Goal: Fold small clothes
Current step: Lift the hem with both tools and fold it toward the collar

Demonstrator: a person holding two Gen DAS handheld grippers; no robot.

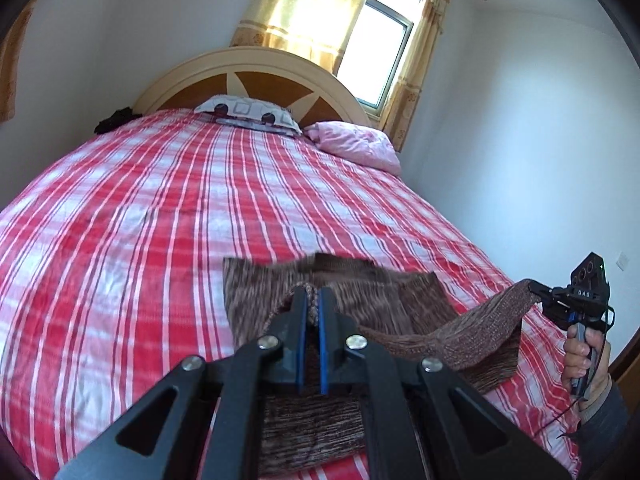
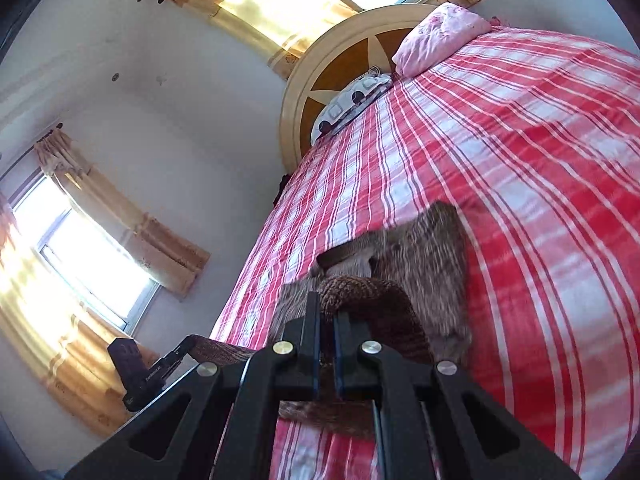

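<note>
Left gripper: black fingers with blue pads pressed together on an edge of the brown marled knitted garment, pinched right at its tips
Garment: a lifted band spans from this tool rightward to the other; the rest trails ahead of and below the fingers onto the red-and-white checked bedsheet
Right gripper: jaws clamped on the opposite end of the same knit edge, a fold curling over its tips
Risk: both grips are shallow, so, as I judge it, uneven pulling could slip the knit free or skew the fold
Left view only: the person's hand on the right tool's handle
Right view only: a curtained side window left of the tool
</note>
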